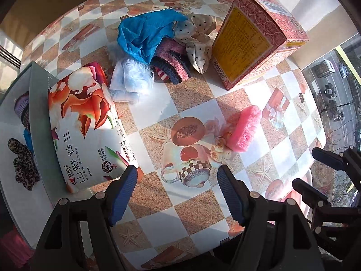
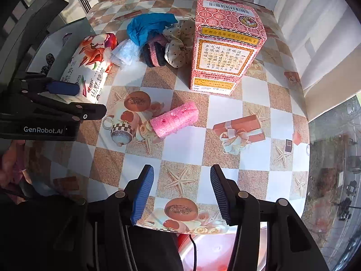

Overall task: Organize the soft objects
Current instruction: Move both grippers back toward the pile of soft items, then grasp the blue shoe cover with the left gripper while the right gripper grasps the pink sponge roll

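Observation:
A pink sponge [image 1: 243, 128] [image 2: 174, 118] lies alone on the checkered tablecloth. Behind it sits a heap of soft things: a blue cloth [image 1: 146, 36] [image 2: 149, 28], a polka-dot cloth [image 1: 196, 40] [image 2: 178, 47], a pink and navy knitted piece [image 1: 173, 65] [image 2: 153, 54] and a pale blue fluffy item [image 1: 130, 79] [image 2: 125, 53]. A flowered tissue pack [image 1: 85, 124] [image 2: 90, 65] rests to the left. My left gripper [image 1: 178, 194] [image 2: 91, 99] hangs open above the table beside the pack, holding nothing. My right gripper [image 2: 181, 194] [image 1: 304, 167] is open and empty over the table's near edge, in front of the sponge.
A tall red and yellow carton [image 1: 255, 38] [image 2: 225, 45] stands right of the heap. A white box [image 1: 13, 135] [image 2: 54, 40] at the far left holds a leopard-print scrunchie [image 1: 22, 164]. The round table's edge [image 2: 302, 135] curves close on the right, with a window beyond.

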A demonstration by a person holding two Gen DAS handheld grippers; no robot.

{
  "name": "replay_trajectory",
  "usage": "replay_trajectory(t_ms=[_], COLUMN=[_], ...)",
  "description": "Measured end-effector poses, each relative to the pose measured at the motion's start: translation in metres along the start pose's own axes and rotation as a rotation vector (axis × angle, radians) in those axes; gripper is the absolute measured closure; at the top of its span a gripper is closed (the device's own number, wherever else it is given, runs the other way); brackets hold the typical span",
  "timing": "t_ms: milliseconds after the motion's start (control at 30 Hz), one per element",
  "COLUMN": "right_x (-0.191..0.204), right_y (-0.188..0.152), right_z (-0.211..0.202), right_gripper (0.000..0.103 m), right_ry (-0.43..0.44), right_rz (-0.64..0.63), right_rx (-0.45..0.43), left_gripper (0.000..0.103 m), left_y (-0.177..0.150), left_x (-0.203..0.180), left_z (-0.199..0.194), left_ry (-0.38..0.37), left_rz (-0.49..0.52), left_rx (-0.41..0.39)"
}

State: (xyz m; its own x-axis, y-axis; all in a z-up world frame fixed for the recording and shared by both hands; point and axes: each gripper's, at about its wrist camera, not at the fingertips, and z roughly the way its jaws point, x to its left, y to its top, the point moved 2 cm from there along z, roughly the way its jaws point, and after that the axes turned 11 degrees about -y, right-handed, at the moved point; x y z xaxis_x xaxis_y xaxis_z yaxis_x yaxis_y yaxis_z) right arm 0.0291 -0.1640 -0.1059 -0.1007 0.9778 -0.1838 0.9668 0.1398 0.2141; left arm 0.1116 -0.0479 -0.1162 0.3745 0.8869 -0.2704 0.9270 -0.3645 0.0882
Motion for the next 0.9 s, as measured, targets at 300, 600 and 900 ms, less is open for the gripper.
replay_trajectory(t_ms=[300,600,900], right_x=[-0.003,0.015,0.005], right_y=[0.009,-0.011,0.012], right_z=[0.021,0.024,0.041], right_gripper=[0.049,0.049,0.049], right_ry=[0.112,0.111,0.172], right_rz=[0.127,0.111,0.273], right_rx=[0.032,0.038,0.077], left_gripper=[0.023,0.023,0.078], left_y=[0.105,0.155,0.13], left_x=[0.035,0.041,0.044], left_z=[-0.019,0.02,-0.006], left_ry=[-0.006,0.027,-0.055], left_rz=[-0.058,0.088,0.064], left_rx=[-0.09,-0.013,-0.085])
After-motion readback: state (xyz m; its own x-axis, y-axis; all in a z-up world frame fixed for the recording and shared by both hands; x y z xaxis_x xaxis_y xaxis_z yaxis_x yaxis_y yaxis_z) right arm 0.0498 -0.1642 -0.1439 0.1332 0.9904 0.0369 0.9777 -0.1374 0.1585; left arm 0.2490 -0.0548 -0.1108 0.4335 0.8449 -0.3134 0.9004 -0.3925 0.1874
